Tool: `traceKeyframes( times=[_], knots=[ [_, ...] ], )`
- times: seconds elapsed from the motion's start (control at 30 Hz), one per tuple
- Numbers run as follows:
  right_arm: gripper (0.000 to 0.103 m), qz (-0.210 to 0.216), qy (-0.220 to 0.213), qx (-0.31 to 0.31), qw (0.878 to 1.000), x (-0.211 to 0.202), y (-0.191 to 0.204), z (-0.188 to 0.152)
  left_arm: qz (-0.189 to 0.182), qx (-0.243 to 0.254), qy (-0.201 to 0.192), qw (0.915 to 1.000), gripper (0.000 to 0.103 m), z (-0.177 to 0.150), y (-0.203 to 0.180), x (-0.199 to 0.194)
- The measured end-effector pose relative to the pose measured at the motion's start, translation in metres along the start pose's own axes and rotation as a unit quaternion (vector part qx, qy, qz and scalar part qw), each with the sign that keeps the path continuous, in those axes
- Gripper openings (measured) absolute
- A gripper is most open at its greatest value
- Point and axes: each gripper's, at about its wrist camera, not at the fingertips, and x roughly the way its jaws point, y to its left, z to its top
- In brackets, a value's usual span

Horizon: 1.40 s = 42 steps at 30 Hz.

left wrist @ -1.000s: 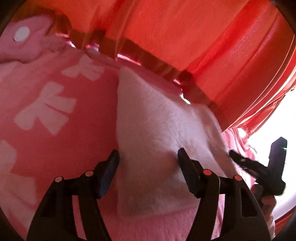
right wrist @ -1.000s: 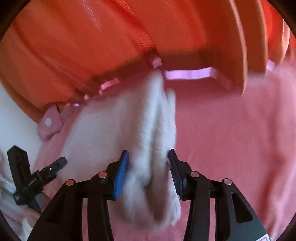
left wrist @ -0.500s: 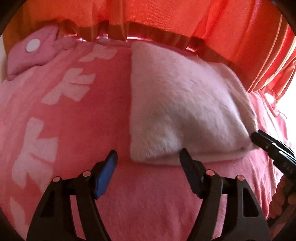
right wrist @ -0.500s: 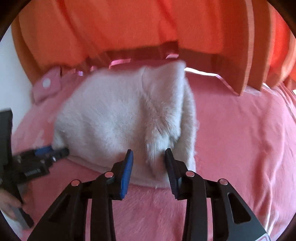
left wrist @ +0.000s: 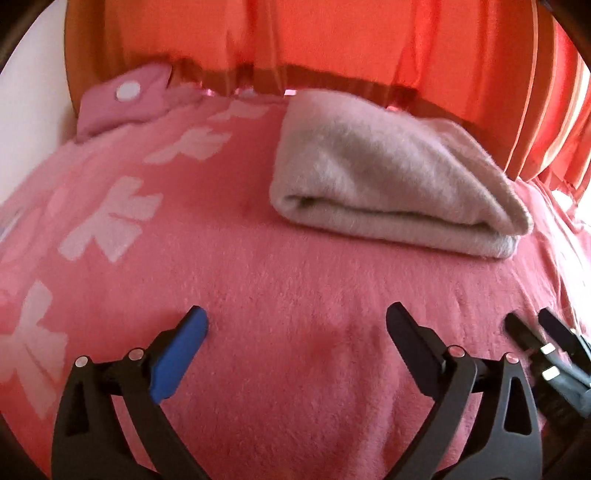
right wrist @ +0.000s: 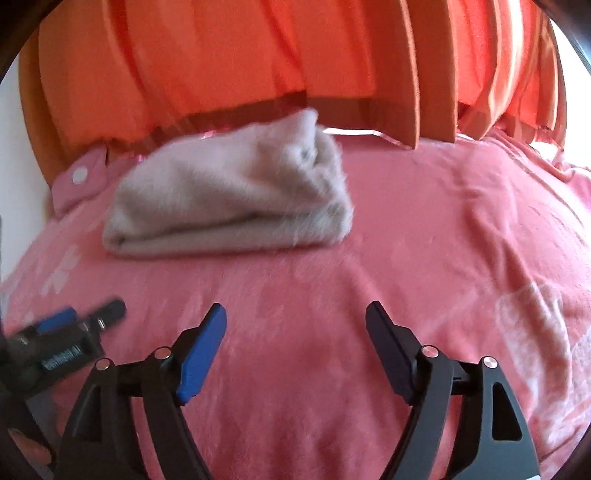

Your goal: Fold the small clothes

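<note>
The fluffy white garment (left wrist: 391, 184) lay folded on the pink blanket (left wrist: 295, 295), toward one o'clock from the left gripper (left wrist: 297, 325) and eleven o'clock from the right gripper (right wrist: 295, 321). Both grippers stood wide apart, holding nothing, well short of the garment. Orange curtains (right wrist: 258, 55) hung behind.

Left wrist view: I look forward along the left gripper (left wrist: 297, 328), low over the pink blanket (left wrist: 295, 280), facing the orange curtain (left wrist: 332, 33).
Right wrist view: same heading along the right gripper (right wrist: 295, 325), low, from further right.
Shared: the folded white garment (left wrist: 388, 184) (right wrist: 229, 192), near in both, blanket and curtain; each view catches the other gripper at its edge.
</note>
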Motion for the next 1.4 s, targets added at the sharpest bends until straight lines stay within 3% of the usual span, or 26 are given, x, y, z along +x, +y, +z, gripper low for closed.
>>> traceKeyframes(
  times=[0.1, 0.3, 0.53, 0.87, 1.4],
  knots=[
    [0.083, -0.004, 0.005, -0.022, 1.000, 0.002, 0.008, -0.002, 0.009, 0.006, 0.000, 0.9999, 0.098, -0.001, -0.003, 0.001],
    [0.086, -0.013, 0.029, -0.009, 0.999, 0.009, 0.006, -0.005, 0.011, 0.000, 0.018, 0.9998, 0.098, -0.002, -0.003, 0.007],
    [0.086, -0.023, 0.026, -0.031, 0.999, 0.007, 0.014, -0.008, 0.030, 0.017, 0.025, 0.9991, 0.098, -0.003, -0.011, 0.010],
    [0.087, -0.008, 0.029, -0.010, 0.999, 0.008, 0.011, -0.008, 0.053, 0.037, 0.013, 0.9978, 0.098, -0.003, -0.019, 0.006],
    [0.087, -0.021, 0.028, -0.009, 0.999, 0.008, 0.013, -0.009, 0.077, 0.038, 0.012, 0.9962, 0.098, -0.003, -0.019, 0.005]
  ],
)
